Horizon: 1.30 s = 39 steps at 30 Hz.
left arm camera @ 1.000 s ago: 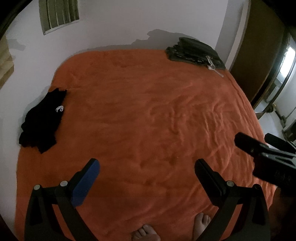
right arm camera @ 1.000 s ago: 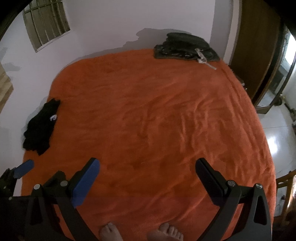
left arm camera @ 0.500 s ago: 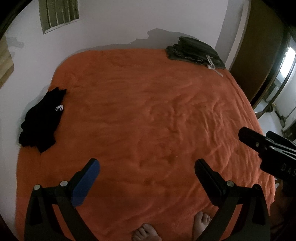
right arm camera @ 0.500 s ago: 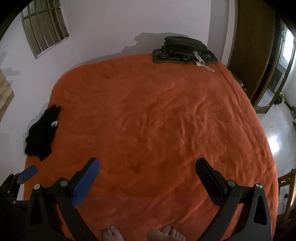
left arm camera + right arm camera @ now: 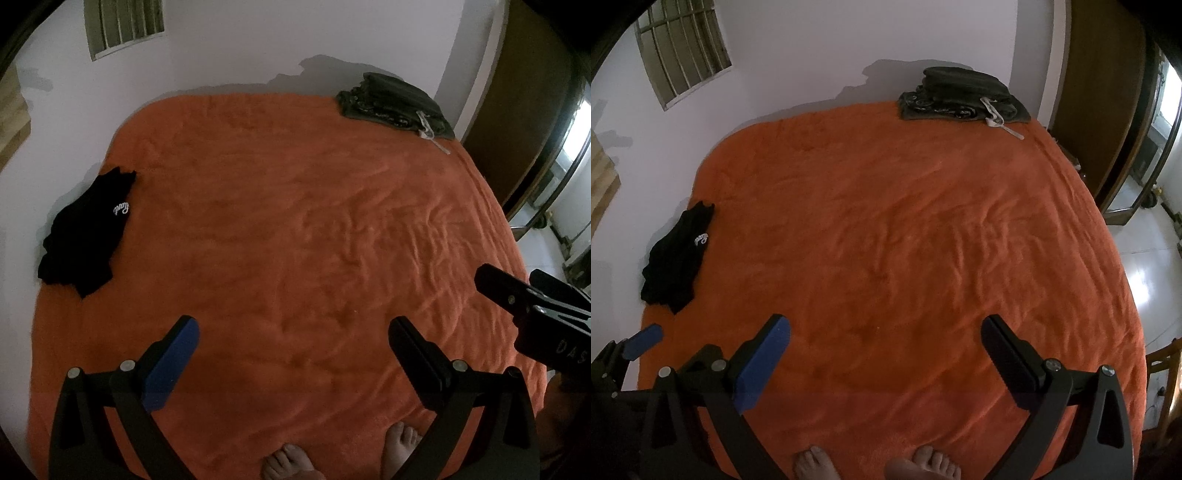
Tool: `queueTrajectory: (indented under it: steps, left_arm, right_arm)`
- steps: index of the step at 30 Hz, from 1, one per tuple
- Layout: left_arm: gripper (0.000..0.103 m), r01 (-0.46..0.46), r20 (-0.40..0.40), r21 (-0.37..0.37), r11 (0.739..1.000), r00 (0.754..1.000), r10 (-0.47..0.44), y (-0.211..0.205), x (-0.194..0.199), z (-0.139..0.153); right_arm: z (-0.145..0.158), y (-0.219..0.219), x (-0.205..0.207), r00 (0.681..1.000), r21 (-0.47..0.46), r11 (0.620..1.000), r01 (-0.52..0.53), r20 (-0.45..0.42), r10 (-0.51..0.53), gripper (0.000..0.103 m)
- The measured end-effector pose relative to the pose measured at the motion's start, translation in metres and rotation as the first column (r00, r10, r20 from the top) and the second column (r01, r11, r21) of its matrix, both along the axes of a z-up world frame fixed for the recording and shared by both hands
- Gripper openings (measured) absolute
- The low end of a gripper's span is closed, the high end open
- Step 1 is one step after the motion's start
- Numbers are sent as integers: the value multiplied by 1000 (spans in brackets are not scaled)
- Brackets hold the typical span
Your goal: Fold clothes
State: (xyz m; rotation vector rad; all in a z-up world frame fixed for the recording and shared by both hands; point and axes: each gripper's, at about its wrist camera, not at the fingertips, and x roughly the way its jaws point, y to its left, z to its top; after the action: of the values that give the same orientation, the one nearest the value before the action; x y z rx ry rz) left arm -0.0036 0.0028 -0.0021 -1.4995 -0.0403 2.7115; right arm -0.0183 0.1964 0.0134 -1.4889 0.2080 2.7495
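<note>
A crumpled black garment (image 5: pixel 83 242) (image 5: pixel 676 258) with a small white logo lies at the left edge of the orange bed (image 5: pixel 295 240) (image 5: pixel 905 240). A folded stack of dark clothes (image 5: pixel 395 103) (image 5: pixel 960 96) with a white drawstring sits at the far right corner. My left gripper (image 5: pixel 293 336) hangs open above the near part of the bed, nothing between its fingers. My right gripper (image 5: pixel 886 336) is open too, held over the near edge; in the left wrist view it shows at the right (image 5: pixel 517 288). Both are far from the garments.
White walls with a barred window (image 5: pixel 683 59) bound the bed at the back and left. A wooden door (image 5: pixel 1100 92) and tiled floor (image 5: pixel 1145 277) lie to the right. The person's bare feet (image 5: pixel 868 465) stand at the bed's near edge. A wooden chair (image 5: pixel 1163 369) is at the lower right.
The right gripper has risen and tilted slightly, so the bed looks farther away in its view. The left gripper has barely moved. Both stayed open.
</note>
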Motion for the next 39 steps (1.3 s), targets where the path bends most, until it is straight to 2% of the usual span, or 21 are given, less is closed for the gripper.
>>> queueTrajectory:
  steps: [39]
  left_arm:
    - [103,-26,16,-1,1000,1000,26,-8,1,-4]
  right_arm:
    - [-6,-1,8,1000,-8,1000,-6,-13,6,103]
